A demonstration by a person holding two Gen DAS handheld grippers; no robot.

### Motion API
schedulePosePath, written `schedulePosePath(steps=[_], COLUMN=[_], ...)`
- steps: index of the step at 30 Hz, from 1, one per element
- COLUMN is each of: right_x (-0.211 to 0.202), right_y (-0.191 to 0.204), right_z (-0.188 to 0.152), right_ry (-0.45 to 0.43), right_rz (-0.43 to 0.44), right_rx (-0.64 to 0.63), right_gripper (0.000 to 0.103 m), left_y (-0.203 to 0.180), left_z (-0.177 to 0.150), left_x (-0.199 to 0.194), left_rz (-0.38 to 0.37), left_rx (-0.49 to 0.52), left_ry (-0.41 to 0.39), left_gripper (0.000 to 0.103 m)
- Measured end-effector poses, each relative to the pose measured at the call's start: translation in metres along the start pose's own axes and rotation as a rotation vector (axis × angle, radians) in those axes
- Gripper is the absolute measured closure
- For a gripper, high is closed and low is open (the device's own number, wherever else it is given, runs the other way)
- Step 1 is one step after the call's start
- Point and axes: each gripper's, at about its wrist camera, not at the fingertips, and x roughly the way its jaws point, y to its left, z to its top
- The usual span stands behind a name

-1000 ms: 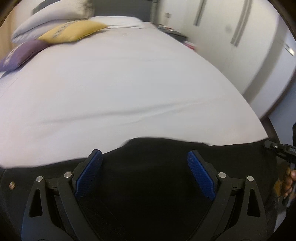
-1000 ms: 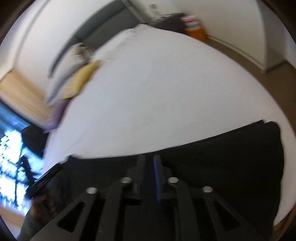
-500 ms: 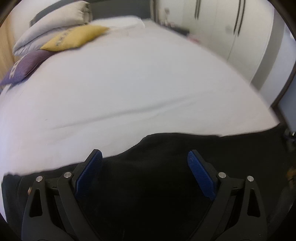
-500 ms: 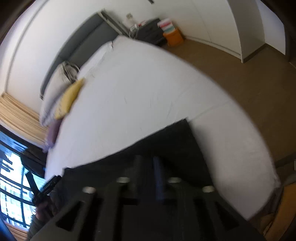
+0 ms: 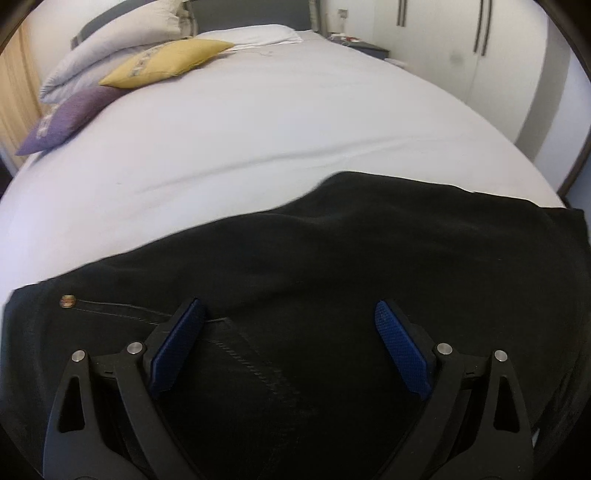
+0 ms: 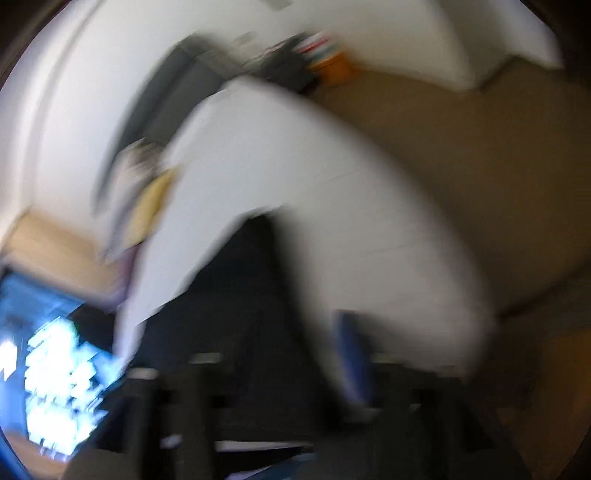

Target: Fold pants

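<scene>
Black pants (image 5: 332, 258) lie across the near edge of the white bed (image 5: 277, 122), with a brass rivet (image 5: 67, 301) and pocket seam at the left. My left gripper (image 5: 290, 332) is open and empty, its blue pads just above the cloth. The right wrist view is badly blurred. It shows the pants (image 6: 236, 295) as a dark strip on the bed (image 6: 332, 206). One blue pad (image 6: 352, 362) of my right gripper shows, set apart to the right, so the jaws look open.
A yellow pillow (image 5: 166, 62), a purple pillow (image 5: 66, 118) and grey pillows (image 5: 122, 33) lie at the head of the bed. White wardrobe doors (image 5: 461, 44) stand at the right. Brown floor (image 6: 461, 166) lies beside the bed, and a bright window (image 6: 55, 387) is at the left.
My right gripper was shut on the pants and has let go, swinging fast to the right. My left gripper stayed open and has drawn back, so more of the pants shows.
</scene>
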Motion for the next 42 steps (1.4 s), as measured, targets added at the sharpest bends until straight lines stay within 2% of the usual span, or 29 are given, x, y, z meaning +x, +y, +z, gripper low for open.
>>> schedulePosePath(steps=[2, 5, 7, 11, 19, 24, 30, 34, 42], right_x=[-0.022, -0.034, -0.028, -0.007, 0.01, 0.018, 0.02, 0.022, 0.022], right_y=[-0.027, -0.043, -0.047, -0.059, -0.07, -0.071, -0.069, -0.053, -0.047], right_z=[-0.003, -0.018, -0.024, -0.032, -0.032, -0.047, -0.046, -0.045, -0.044], right_ry=[-0.017, 0.005, 0.03, 0.094, 0.179, 0.28, 0.28, 0.264, 0.215], right_rz=[0.079, 0.175, 0.208, 0.329, 0.424, 0.417, 0.431, 0.475, 0.533], right_rx=[0.088, 0.139, 0.148, 0.214, 0.249, 0.212, 0.222, 0.208, 0.211], right_gripper=[0.034, 0.034, 0.034, 0.034, 0.034, 0.034, 0.033, 0.033, 0.033], left_y=[-0.006, 0.0, -0.006, -0.014, -0.034, -0.04, -0.042, -0.039, -0.034], left_z=[-0.002, -0.012, -0.021, -0.029, -0.036, -0.031, -0.032, -0.035, -0.034], left_x=[-0.011, -0.03, -0.039, -0.052, -0.051, -0.042, -0.041, -0.041, -0.04], left_rz=[0.018, -0.006, -0.017, -0.045, -0.067, -0.075, -0.091, -0.097, -0.106], left_rx=[-0.027, -0.081, -0.094, -0.084, -0.057, -0.044, -0.038, -0.046, -0.051], left_ry=[-0.008, -0.011, -0.007, -0.007, 0.012, 0.015, 0.013, 0.01, 0.01], left_gripper=[0.008, 0.008, 0.008, 0.008, 0.008, 0.008, 0.008, 0.008, 0.008])
